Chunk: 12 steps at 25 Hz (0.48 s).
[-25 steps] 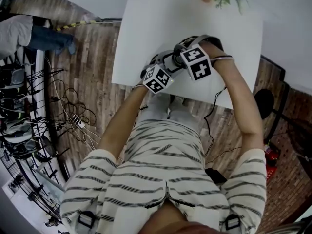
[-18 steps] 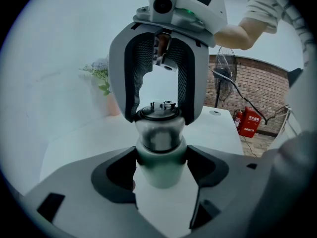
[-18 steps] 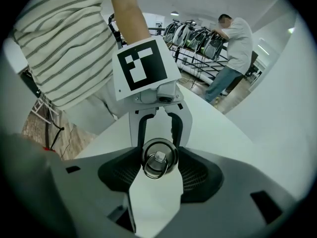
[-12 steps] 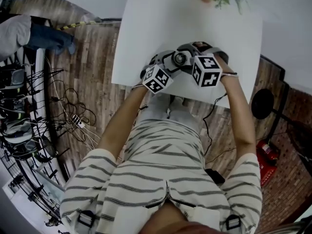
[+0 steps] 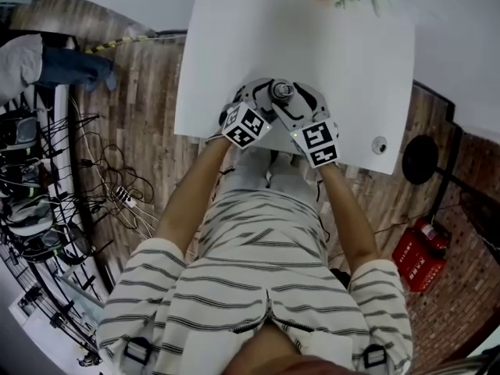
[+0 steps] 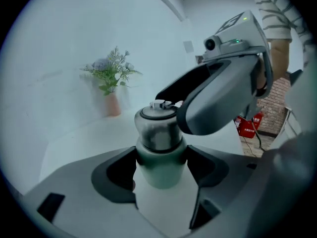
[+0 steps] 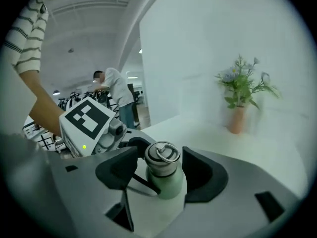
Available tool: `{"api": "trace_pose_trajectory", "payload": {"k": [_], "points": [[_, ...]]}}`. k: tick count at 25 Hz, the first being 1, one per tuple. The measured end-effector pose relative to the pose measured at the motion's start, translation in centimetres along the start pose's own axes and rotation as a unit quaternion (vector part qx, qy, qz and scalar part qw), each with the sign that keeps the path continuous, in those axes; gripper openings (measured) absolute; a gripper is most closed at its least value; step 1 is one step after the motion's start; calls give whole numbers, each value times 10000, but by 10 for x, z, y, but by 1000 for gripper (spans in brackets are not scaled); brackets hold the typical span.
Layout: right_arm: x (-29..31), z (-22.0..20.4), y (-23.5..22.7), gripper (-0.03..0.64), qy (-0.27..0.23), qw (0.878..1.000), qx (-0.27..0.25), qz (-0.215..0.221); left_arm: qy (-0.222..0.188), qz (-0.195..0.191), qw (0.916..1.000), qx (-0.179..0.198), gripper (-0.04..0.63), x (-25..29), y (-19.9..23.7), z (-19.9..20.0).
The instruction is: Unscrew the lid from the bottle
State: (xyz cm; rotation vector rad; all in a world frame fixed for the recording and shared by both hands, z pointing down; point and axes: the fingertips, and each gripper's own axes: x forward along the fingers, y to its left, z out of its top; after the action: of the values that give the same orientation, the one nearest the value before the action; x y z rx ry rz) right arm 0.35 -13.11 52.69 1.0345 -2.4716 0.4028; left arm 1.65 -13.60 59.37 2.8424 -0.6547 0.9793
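So the lid (image 7: pixel 161 157) is not yet off: near the table's (image 5: pixel 344 45) front edge our left gripper (image 6: pixel 161 160) clamps the bottle (image 6: pixel 157 178), while our right gripper's (image 7: pixel 159 170) jaws, just closing in, flank the lid without touching it

light: bright, even, soft | edges: fisheye bend, dark corners | focus: near jaws soft

Bottle (image 6: pixel 159 170) is a small pale green one, standing upright on the white tabletop (image 5: pixel 351 45), close to the near edge and roughly midway along it; the left tool (image 6: pixel 161 158) is clamped on the green body just under the lid; lid (image 7: pixel 161 163) is brushed steel, rounded, with a little ring handle (image 7: pixel 166 153) lying flat on top; it's still on the bottle and looks level, no gap I can make out
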Motion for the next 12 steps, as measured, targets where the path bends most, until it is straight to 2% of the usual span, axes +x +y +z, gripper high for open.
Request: {"api": "trace_pose_trajectory", "payload": {"k": [5,9,12], "points": [[4,0,-3,293,-256,9950,581,-770,10,17,10000,-15,319,1,0,-1],[11,-5,-5,287,-235,9911,847,-1000,10,27,10000,-27,319,2,0,0],[13,-6,-7,250,-238,9890,957,-1101,5,27,10000,-18,319,1,0,0]]}}
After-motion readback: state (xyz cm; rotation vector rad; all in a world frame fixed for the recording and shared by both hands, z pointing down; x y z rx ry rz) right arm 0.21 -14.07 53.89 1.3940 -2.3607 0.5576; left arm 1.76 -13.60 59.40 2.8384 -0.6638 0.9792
